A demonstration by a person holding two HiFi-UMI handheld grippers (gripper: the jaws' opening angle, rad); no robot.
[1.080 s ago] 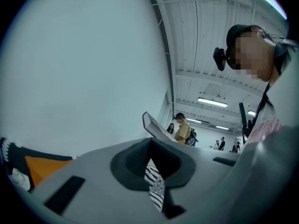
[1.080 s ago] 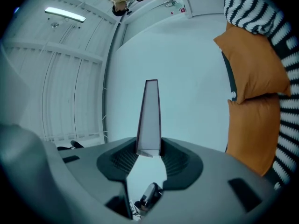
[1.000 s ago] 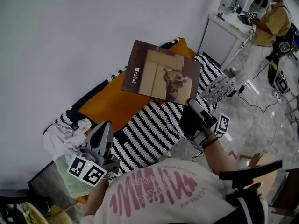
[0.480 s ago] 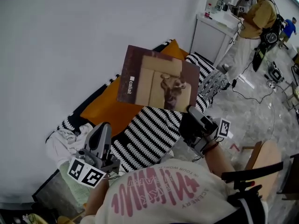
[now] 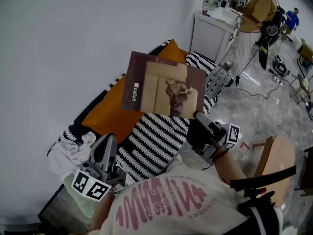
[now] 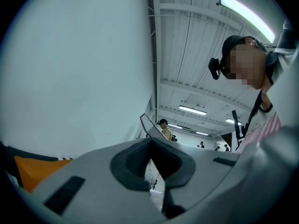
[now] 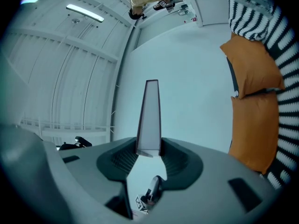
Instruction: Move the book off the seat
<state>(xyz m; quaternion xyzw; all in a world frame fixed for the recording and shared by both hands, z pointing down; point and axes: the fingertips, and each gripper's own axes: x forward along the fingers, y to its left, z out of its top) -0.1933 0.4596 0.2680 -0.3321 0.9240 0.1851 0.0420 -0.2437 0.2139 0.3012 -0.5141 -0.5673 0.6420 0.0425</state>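
A brown book (image 5: 164, 91) with a tan picture on its cover hangs in the air above the seat (image 5: 151, 141), a sofa under a black-and-white striped cover. My right gripper (image 5: 197, 116) is shut on the book's lower right corner. In the right gripper view the book (image 7: 150, 113) stands edge-on between the jaws of the right gripper (image 7: 149, 149). My left gripper (image 5: 107, 140) hovers at the sofa's near left end, shut and holding nothing. Seen in its own view, the left gripper (image 6: 150, 143) has its jaws together.
Orange cushions (image 5: 110, 109) lean against the white wall behind the seat. A white cloth (image 5: 68, 148) lies at the sofa's left end. A white cabinet (image 5: 210, 28) and a person in a yellow top (image 5: 257, 9) are at the back right. A wooden chair (image 5: 279, 155) stands to my right.
The right gripper has carried the book sideways, still above the seat, with the grip unchanged. The left gripper has shifted and risen slightly. The view has swung toward the room.
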